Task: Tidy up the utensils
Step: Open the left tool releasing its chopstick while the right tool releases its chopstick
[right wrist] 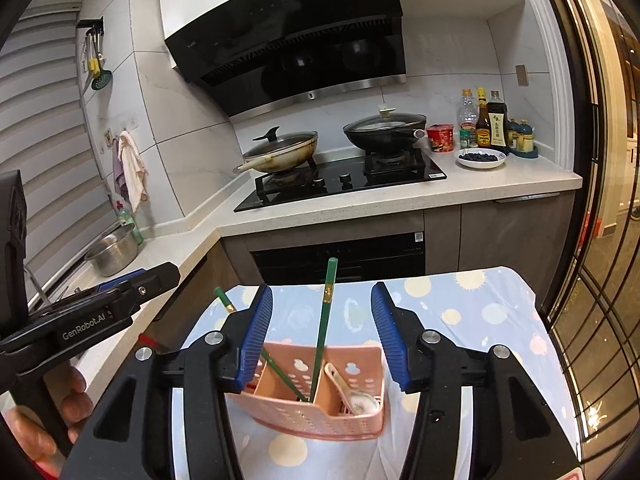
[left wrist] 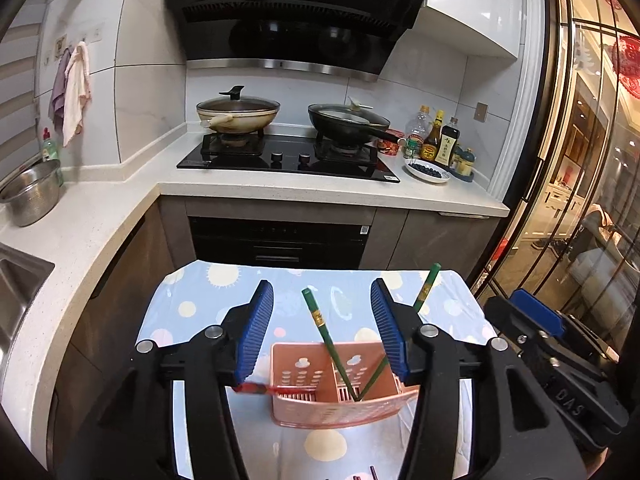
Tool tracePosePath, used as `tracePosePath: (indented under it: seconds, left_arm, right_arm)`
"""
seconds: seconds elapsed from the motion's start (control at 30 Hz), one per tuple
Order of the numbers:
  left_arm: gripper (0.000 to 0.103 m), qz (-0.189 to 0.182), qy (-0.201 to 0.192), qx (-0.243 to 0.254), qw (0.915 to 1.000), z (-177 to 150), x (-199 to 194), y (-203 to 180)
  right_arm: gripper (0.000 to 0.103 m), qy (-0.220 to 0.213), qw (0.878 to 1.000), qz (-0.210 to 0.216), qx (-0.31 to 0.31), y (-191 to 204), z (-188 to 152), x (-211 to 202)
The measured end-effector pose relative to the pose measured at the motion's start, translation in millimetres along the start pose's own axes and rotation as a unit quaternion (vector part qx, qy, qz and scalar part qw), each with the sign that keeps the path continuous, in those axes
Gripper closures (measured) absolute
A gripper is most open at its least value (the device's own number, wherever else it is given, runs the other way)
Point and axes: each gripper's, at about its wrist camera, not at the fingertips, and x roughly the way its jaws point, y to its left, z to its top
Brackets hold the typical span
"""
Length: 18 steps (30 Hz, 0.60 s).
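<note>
While both grippers hang over the pink utensil caddy [left wrist: 340, 388], neither has hold of anything: the left gripper [left wrist: 322, 332] stands about half open with only air between its blue pads, and the right gripper [right wrist: 322, 336] is the same. No earlier view is given, so I judge from this moment alone that the chopsticks are already dropped in.

Taking the caddy as the landmark: it sits on the patterned cloth [right wrist: 460, 312], and two green chopsticks [right wrist: 324, 320] stand in its middle compartment, tips down and tops splayed apart, one leaning toward the left gripper's side, the other nearly upright. They lean because the compartment is wider than they are, so the walls alone prop them. In the compartment to the right of them a white ceramic spoon [right wrist: 352, 396] lies bowl down, handle resting against the divider. A red utensil [left wrist: 272, 390] pokes out at the caddy's left end in the left wrist view; what it is I cannot tell.

A person's hand [right wrist: 60, 412] grips the left tool's handle.
</note>
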Motion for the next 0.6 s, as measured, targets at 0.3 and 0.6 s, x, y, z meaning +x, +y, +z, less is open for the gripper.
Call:
tracePosePath:
  seconds: [0.3,0.6]
  left_arm:
    - [0.047,0.014,-0.004,0.020,0.9997,-25,-26,-5]
    - [0.047,0.018,0.006,0.026,0.9995,-55,-47,-5]
  right_arm:
    - [0.052,0.006,1.000,-0.008,-0.007,1,-26,-30]
    - [0.052,0.016,1.000,-0.009,-0.005,3,-55,-60]
